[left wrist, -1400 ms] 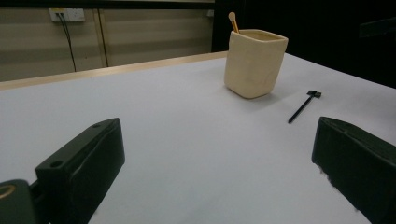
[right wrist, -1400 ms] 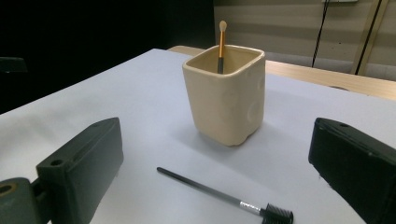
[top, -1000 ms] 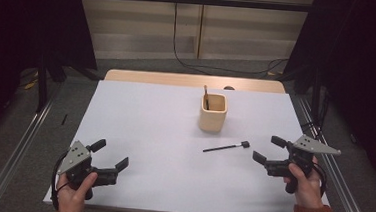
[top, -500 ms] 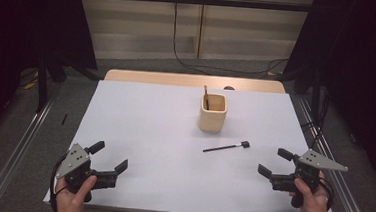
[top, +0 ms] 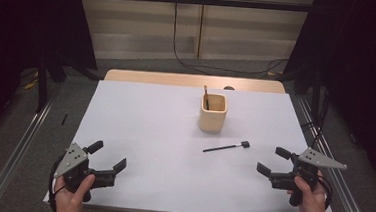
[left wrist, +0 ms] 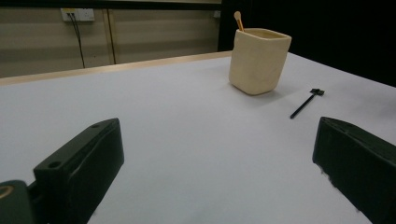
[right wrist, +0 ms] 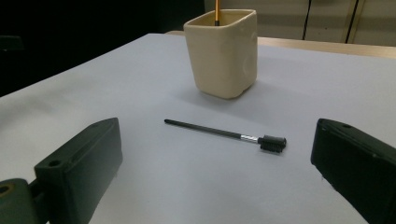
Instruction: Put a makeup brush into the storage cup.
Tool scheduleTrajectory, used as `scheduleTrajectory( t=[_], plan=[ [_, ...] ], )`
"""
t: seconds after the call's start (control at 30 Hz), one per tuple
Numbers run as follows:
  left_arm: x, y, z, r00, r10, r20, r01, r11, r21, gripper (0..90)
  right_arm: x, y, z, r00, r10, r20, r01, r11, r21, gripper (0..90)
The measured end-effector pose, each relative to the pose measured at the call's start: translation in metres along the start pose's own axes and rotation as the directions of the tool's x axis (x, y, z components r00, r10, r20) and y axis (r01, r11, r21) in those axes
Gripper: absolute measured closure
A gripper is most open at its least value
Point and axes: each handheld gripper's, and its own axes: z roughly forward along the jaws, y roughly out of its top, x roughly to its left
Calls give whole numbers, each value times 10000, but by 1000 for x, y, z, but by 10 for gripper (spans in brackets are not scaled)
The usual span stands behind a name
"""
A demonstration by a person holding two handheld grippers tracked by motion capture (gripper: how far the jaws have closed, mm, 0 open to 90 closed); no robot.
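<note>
A cream square cup stands upright on the white table, with a thin wooden-handled stick leaning inside it. A small black brush lies flat just in front of the cup, its head pointing right. My left gripper rests open near the front left corner, far from both. My right gripper is open at the front right, a short way right of the brush. In the right gripper view the brush lies ahead between the jaws, the cup behind it. In the left gripper view the cup and brush sit far ahead.
The white sheet covers the table, with a wooden edge at the back. Metal rails run along both sides. Cables lie on the floor beyond the table.
My right gripper has drawn back toward the front edge and slightly right, away from the brush. The left gripper has barely shifted. Cup and brush stay put.
</note>
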Motion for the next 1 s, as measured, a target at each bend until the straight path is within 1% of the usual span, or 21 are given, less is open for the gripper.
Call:
scheduleTrajectory(
  t=[0.17,0.27,0.4,0.47,0.57,0.6,0.67,0.7,0.73,0.77,0.8,0.87,0.9,0.93,0.97,1.0],
  plan=[
    [0,0,0,10000,95,-29,-95,9999,64,19,-2,3,0,10000,-60,-31,59,9998,-212,5],
    [0,0,0,10000,18,-30,-18,10000,16,19,-4,6,4,9999,-7,114,10,9996,-279,7],
    [-1,1,1,9999,144,2,-144,9999,68,19,-8,10,7,9999,-128,75,130,9995,-297,14],
    [-1,1,1,9999,112,-35,-112,9999,57,19,-11,14,8,9998,-195,37,196,9993,-316,17],
    [-1,1,1,9999,93,-73,-93,9999,42,19,-14,18,10,9996,-278,-89,276,9994,-196,17],
    [0,1,1,10000,44,-84,-43,10000,42,19,-17,22,14,9984,-450,-334,451,9990,24,19],
    [0,1,1,10000,69,-67,-69,10000,41,19,-19,25,18,9976,-393,-577,406,9989,217,18],
    [-1,1,1,9999,82,-61,-82,9999,64,19,-20,27,20,9967,-480,-659,498,9984,267,18],
    [-1,1,1,9999,82,-61,-82,9999,64,20,-20,30,22,9956,-605,-716,628,9976,301,17],
    [-1,2,0,9997,214,-96,-214,9998,42,24,-20,32,24,9946,-693,-776,717,9970,292,16],
    [-1,2,0,9997,251,-79,-250,9997,61,25,-20,35,26,9934,-776,-848,801,9964,270,12],
    [0,1,1,9998,195,-39,-195,9998,82,24,-20,41,30,9907,-944,-979,966,9951,186,10],
    [0,1,0,9998,149,-99,-148,9999,70,24,-20,43,33,9896,-1041,-993,1064,9942,184,7],
    [0,1,0,9998,149,-99,-148,9999,70,24,-20,43,33,9896,-1041,-993,1064,9942,184,7],
    [0,1,0,9998,163,-98,-163,9998,60,24,-19,48,39,9889,-1170,-917,1186,9929,117,11],
    [1,1,1,9999,148,-90,-147,9999,63,24,-20,50,43,9875,-1269,-932,1295,9913,224,7]
  ],
)
